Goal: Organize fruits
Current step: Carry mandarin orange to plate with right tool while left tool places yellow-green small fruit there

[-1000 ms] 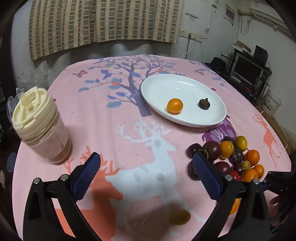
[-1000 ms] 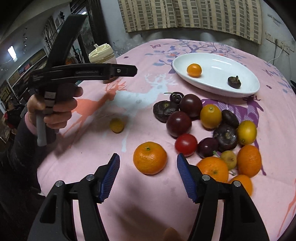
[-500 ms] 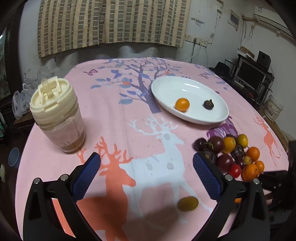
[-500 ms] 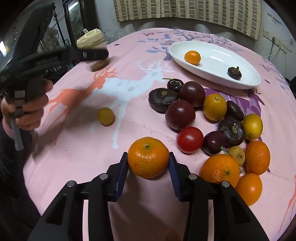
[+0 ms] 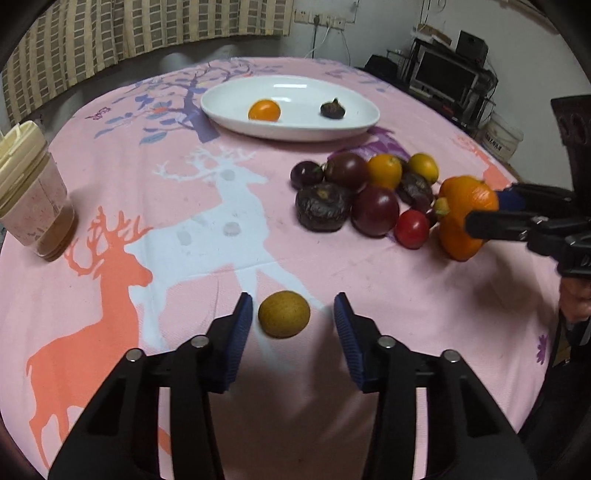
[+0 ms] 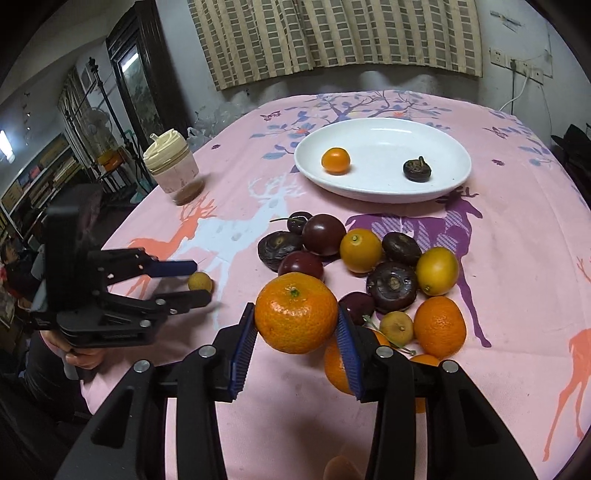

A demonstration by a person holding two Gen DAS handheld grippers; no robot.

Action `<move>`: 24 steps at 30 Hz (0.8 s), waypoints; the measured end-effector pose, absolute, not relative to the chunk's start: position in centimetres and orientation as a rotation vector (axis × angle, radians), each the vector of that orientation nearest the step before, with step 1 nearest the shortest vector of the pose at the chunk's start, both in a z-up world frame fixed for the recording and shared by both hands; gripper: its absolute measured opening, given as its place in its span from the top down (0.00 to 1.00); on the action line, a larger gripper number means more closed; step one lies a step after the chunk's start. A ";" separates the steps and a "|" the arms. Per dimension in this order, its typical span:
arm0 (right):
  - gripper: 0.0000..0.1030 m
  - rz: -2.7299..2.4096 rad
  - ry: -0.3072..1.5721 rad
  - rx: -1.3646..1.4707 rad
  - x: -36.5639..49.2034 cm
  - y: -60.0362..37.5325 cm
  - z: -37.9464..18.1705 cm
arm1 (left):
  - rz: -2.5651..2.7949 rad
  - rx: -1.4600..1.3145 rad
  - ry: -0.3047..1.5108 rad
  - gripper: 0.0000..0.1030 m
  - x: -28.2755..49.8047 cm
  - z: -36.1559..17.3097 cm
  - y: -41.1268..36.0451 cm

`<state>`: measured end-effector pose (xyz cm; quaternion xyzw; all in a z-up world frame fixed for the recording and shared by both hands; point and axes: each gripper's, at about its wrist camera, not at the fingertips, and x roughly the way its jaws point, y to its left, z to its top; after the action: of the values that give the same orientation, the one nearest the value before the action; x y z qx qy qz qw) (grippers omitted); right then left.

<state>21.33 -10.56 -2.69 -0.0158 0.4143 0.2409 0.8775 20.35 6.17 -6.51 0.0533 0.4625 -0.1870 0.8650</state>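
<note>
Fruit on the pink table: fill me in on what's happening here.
A person is sorting fruit with a handheld gripper in each hand. The right gripper is shut on a mandarin, lifted beside the fruit pile. The left gripper has just been closing around a small yellow-brown fruit on the tablecloth, pads not yet touching it. The white plate holds a small orange fruit and a dark one.

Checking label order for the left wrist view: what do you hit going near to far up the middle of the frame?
Left claw → small yellow-brown fruit between its pads → white deer print on the tablecloth → white oval plate → striped curtain.
</note>
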 end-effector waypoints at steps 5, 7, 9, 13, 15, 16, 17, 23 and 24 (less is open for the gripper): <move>0.59 0.506 0.852 -0.033 22.1 -11.7 -2.2 | -0.371 0.122 0.973 0.73 20.8 -6.5 6.2; 0.58 0.508 0.845 -0.039 23.0 -12.0 -1.8 | -0.368 0.108 0.973 0.73 21.5 -5.7 6.1; 0.58 0.506 0.826 -0.044 24.2 -12.4 -1.0 | -0.375 0.099 0.933 0.73 22.7 -3.8 5.9; 0.58 0.475 0.766 -0.031 28.9 -13.2 0.8 | -0.387 0.061 0.831 0.73 27.1 0.4 4.7; 0.58 0.451 0.763 -0.021 31.8 -13.4 1.1 | -0.376 0.045 0.818 0.73 30.6 1.4 3.6; 0.58 0.429 0.774 -0.025 33.6 -13.4 0.9 | -0.389 0.025 0.832 0.73 32.6 1.4 3.0; 0.58 0.415 0.785 -0.030 34.9 -13.4 0.6 | -0.396 0.009 0.851 0.73 34.2 1.2 2.4; 0.58 0.377 0.876 -0.070 40.3 -12.8 -2.2 | -0.368 0.022 0.951 0.73 40.7 -1.8 -0.5; 0.58 0.380 0.881 -0.072 40.6 -12.8 -2.5 | -0.363 0.028 0.964 0.73 41.3 -2.3 -0.8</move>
<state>40.62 -12.80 -2.49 -0.0348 0.4238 0.1826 0.8864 41.26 -0.78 -2.26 0.0132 0.4608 -0.1734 0.8703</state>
